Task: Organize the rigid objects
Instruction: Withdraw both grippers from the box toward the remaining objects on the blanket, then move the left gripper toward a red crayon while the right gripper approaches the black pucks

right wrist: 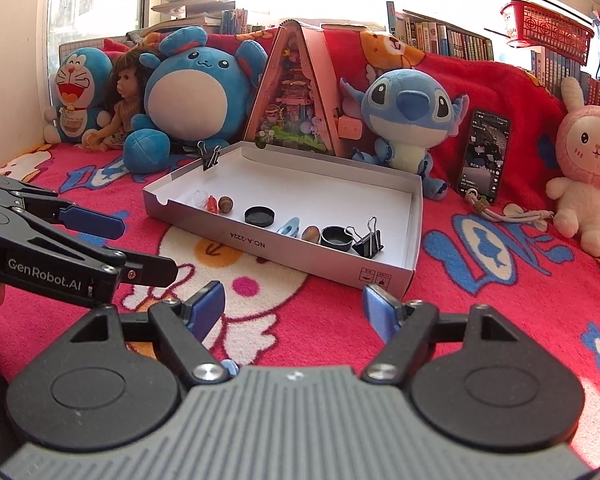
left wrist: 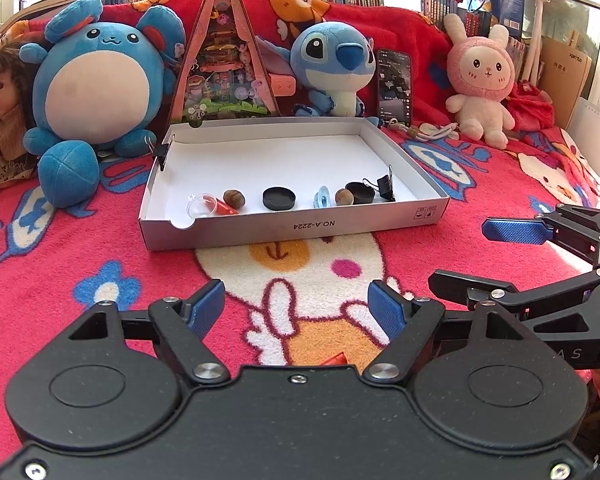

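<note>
- My left gripper (left wrist: 296, 306) hangs over the blanket (left wrist: 40, 280), short of the near wall of the tray (left wrist: 292, 229); its blue pads are spread wide with nothing between them.
- My right gripper (right wrist: 294, 312) is also released, empty, pads apart, low over the blanket near the tray's near-right corner.
- From the left wrist view I see the right gripper's fingers (left wrist: 516, 230) reaching in from the right side; from the right wrist view the left one shows at the left edge.
- The white cardboard tray lies flat on the blanket, and every small item sits in a row along its near wall.
- From the near-left corner rightward: a clear dome (left wrist: 199, 205), a small red piece (left wrist: 225, 208) touching it, a brown nut (left wrist: 234, 199), then a black round lid (left wrist: 279, 198) standing apart.
- Further right: a light-blue piece (left wrist: 323, 196), a second brown nut (left wrist: 344, 197), a black cup (left wrist: 360, 192) and a black binder clip (left wrist: 385, 189), all close together near the tray's right wall.
- Another binder clip (left wrist: 162, 154) is clamped on the tray's left wall, toward the far-left corner.
- Behind the far wall stand a triangular toy house (left wrist: 226, 60), a round blue plush (left wrist: 92, 92), a blue alien plush (left wrist: 332, 64), a phone (left wrist: 394, 86) and a pink rabbit plush (left wrist: 482, 80).
- A doll (left wrist: 0, 112) sits at the blanket's far left.
</note>
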`<state>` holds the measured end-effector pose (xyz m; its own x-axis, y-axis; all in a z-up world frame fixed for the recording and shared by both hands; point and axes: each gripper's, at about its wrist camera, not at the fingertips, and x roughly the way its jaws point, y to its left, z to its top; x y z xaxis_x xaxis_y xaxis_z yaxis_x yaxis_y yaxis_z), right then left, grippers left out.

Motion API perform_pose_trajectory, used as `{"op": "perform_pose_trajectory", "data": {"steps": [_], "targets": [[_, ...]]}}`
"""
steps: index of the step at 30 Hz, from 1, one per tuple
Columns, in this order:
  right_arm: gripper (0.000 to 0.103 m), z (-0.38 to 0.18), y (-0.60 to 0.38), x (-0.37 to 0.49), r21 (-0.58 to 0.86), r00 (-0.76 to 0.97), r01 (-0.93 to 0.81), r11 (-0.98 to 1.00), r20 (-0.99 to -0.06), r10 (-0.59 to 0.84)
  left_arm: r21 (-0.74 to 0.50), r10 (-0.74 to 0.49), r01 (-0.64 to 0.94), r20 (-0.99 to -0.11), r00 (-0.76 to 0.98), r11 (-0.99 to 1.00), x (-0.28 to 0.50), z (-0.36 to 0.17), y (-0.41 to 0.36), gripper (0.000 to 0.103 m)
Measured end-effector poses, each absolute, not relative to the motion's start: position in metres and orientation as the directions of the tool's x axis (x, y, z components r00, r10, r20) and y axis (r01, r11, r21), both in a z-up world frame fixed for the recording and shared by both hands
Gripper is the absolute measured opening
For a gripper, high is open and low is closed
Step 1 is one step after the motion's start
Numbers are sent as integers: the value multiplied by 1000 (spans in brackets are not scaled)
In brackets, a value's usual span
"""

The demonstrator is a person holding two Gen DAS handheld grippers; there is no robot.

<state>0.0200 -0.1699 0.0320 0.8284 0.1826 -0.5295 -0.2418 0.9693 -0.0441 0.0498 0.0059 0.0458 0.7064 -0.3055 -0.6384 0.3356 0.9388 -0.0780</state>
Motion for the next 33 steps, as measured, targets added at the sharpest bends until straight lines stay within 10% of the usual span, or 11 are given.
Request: {"op": "perform_pose_trajectory", "data": {"steps": [14,27,33], "targets": [[87,10,-156,-15,-107,837,-275,956,-516,183,-50,-219,243,-633,743,969,10,24,14,71],[88,5,-156,-30,-168,844,-287,943,-509,166,-61,-237,264,-662,711,963,-8,20,16,28],[88,1,-154,-35,-196,848,-283,939,-509,149,-70,-246,270,-668,702,960,-4,16,10,27]]}}
